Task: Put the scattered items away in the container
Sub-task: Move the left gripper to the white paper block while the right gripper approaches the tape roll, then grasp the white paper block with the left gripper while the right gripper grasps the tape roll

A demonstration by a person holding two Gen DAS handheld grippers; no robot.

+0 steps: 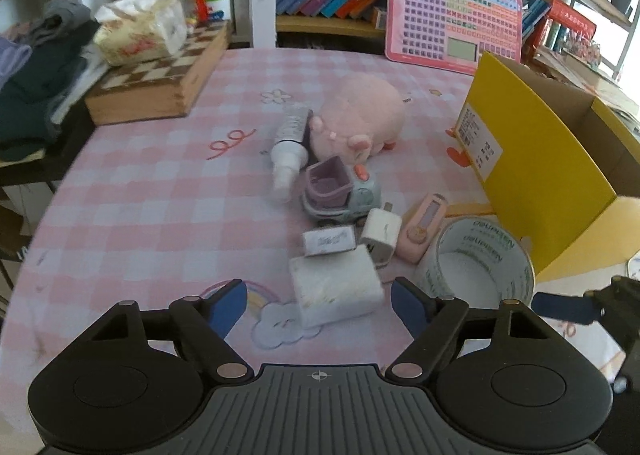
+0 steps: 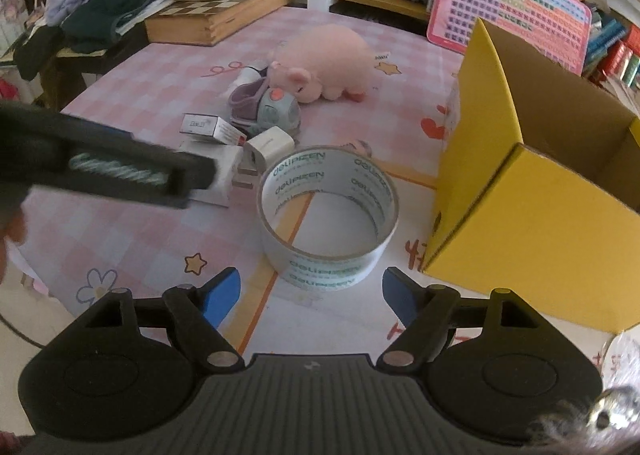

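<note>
The tape roll (image 2: 328, 215) is seen just ahead of the open, empty right gripper (image 2: 312, 295); the left gripper (image 1: 318, 305), jaws apart, seems unclamped around a white packet (image 1: 334, 291).

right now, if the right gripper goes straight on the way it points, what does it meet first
Most likely the clear roll of printed packing tape, lying flat just ahead of the open right gripper; depth is uncertain.

Tape roll (image 2: 328, 211) lies left of the box (image 2: 532, 191), plush (image 2: 324, 63) probably behind.

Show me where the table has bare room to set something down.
Bare cloth lies between the chessboard box and the spray bottle. Crowded: the toy truck, charger and tape roll beside the yellow box.
</note>
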